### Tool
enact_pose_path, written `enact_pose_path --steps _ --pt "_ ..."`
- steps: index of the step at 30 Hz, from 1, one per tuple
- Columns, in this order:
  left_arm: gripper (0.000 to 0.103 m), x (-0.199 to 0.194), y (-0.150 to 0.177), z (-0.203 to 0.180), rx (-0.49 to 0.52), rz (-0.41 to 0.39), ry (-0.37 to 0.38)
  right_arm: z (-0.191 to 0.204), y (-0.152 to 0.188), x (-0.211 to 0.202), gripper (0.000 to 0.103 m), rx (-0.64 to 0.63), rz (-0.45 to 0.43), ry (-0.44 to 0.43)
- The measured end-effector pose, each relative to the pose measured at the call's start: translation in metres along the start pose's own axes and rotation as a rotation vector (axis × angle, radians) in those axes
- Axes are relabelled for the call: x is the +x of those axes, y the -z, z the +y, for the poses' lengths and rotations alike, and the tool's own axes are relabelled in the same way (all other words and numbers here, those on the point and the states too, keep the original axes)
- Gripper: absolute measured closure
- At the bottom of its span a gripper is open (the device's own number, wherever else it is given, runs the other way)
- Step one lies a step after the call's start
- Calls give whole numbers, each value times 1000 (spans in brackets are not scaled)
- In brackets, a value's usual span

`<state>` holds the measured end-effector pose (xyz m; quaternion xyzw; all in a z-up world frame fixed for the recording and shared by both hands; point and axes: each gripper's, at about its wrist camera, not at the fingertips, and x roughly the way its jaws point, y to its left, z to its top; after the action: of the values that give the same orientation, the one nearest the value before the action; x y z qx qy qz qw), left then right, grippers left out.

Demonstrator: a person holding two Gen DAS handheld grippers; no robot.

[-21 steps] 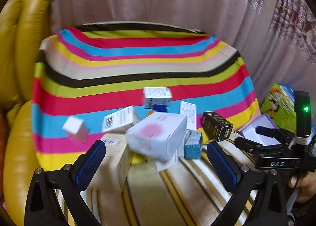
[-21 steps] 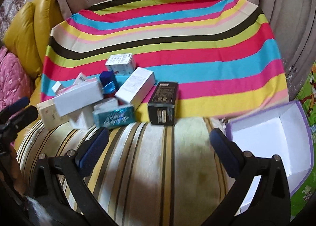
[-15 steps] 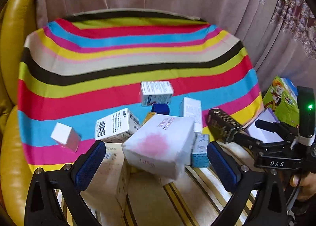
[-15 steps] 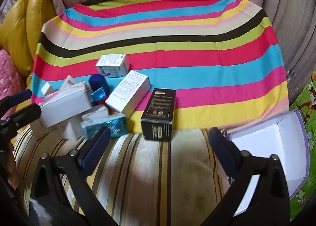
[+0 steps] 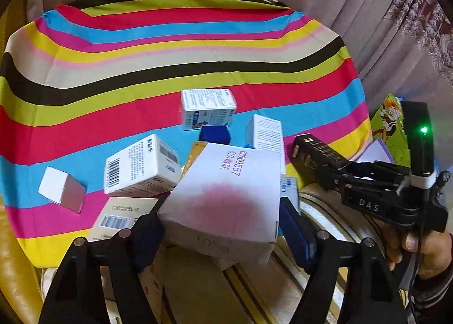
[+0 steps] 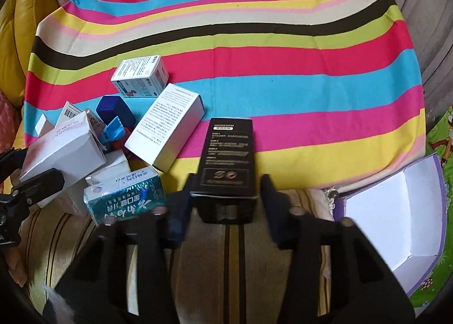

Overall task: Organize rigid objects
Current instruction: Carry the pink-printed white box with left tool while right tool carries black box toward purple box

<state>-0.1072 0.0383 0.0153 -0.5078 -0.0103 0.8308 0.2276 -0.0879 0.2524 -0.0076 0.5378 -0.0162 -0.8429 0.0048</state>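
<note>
Black cardboard carton point(image 6: 226, 165) lies low and centre in the right wrist view, long axis running straight away between the right gripper point(image 6: 225, 205)'s narrowed jaws, pads flanking but seemingly not yet pressing; the left gripper point(image 5: 220, 227) brackets a white pink-blotched box point(image 5: 226, 196); the purple-rimmed white tray point(image 6: 424, 171) at lower right holds nothing

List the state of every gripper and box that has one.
left gripper, shut on the white box.
right gripper, astride the black box; grip unclear.
white box, tilted on the pile of boxes.
black box, closed, lying flat on the striped cloth.
purple-edged box, open, empty where visible.
</note>
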Motion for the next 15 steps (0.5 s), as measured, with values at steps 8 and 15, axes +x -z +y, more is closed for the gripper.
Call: enact_pose_path --steps 8,15 --pt "28 -10 9 -8 -25 -39 18 -3 6 -12 60 8 -42 -57" --pt "28 -18 13 -18 -42 -76 30 -4 18 -27 60 4 -75 -83"
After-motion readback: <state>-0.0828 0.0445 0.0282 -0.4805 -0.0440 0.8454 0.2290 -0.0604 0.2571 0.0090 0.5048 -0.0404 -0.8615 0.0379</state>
